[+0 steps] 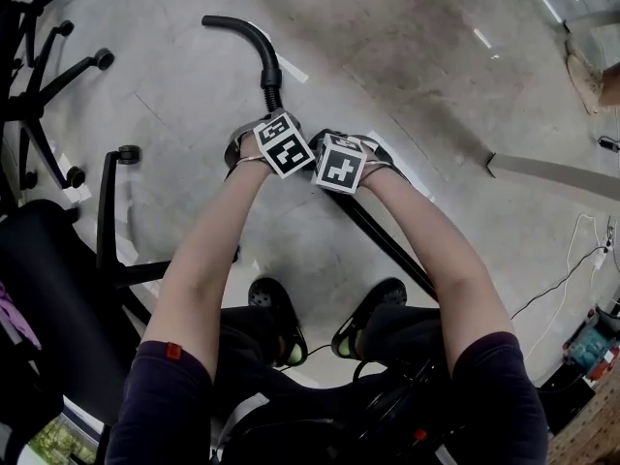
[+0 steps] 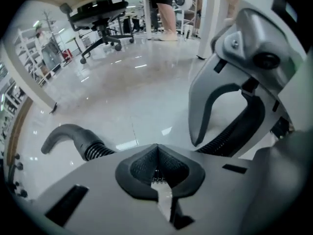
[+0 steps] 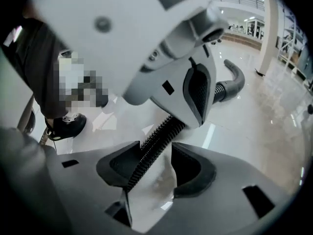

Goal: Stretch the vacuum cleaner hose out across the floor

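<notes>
The black vacuum hose lies on the grey floor, with its curved handle end [image 1: 247,32] at the top and a ribbed stretch [image 1: 272,95] leading down under both grippers. A smooth black tube [image 1: 387,245] runs on toward the lower right. My left gripper [image 1: 271,124] is shut; its pads [image 2: 156,153] meet with nothing between them, and the hose end [image 2: 73,138] lies beyond, to the left. Close beside it, my right gripper [image 1: 339,161] is open. The ribbed hose [image 3: 151,148] passes between its jaws [image 3: 156,160], near the left pad.
Office chair bases [image 1: 48,85] stand at the left and a black chair seat [image 1: 58,289] at the lower left. The person's shoes [image 1: 276,318] are just below the grippers. A thin cable [image 1: 562,289] and boxes lie at the right edge.
</notes>
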